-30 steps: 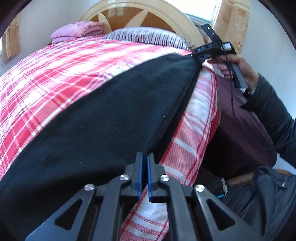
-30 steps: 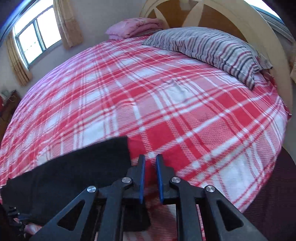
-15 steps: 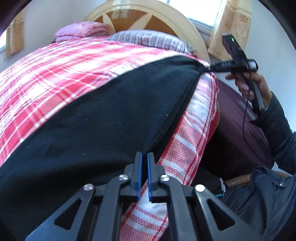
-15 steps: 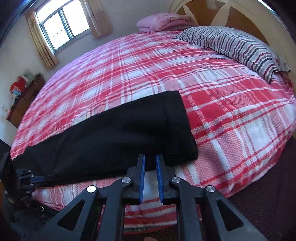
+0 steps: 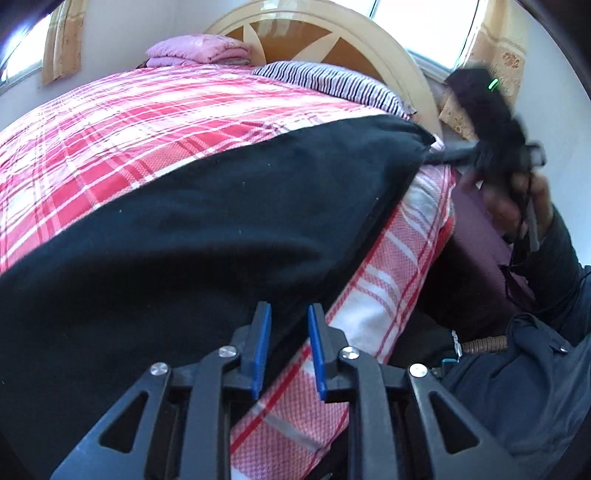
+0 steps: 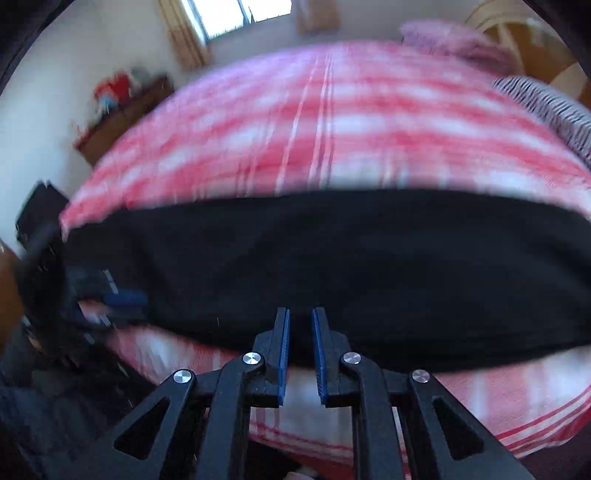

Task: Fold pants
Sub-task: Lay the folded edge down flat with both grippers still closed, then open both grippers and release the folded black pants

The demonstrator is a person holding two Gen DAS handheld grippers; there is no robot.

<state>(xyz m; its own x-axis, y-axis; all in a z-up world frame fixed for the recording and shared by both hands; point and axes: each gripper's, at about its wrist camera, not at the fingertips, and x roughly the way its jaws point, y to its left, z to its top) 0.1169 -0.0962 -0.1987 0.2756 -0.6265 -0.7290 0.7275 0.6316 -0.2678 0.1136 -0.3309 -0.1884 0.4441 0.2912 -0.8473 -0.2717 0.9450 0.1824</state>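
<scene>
Black pants [image 5: 221,221] lie folded lengthwise in a long strip along the near edge of the red plaid bed [image 5: 129,122]. My left gripper [image 5: 286,314] is at one end of the strip. Its jaws are opening, and the pants' edge runs loosely between the blue pads without being pressed. In the right wrist view the pants [image 6: 332,266] stretch across the frame, and the left gripper [image 6: 122,299] shows blurred at their left end. My right gripper [image 6: 300,317] hovers over the strip's near edge, shut to a narrow slit with nothing in it. From the left wrist view the right gripper [image 5: 443,155] is a blur by the pants' far corner.
A striped pillow [image 5: 332,81] and a folded pink blanket [image 5: 195,51] lie by the wooden headboard [image 5: 314,37]. A hand and dark sleeve [image 5: 546,236] reach in at the right. A low wooden cabinet [image 6: 122,110] stands by the far wall under a window [image 6: 240,14].
The left jaws went from pressed together to apart. The right gripper swung away from the pants' far corner toward the middle of the strip, and its view is now blurred.
</scene>
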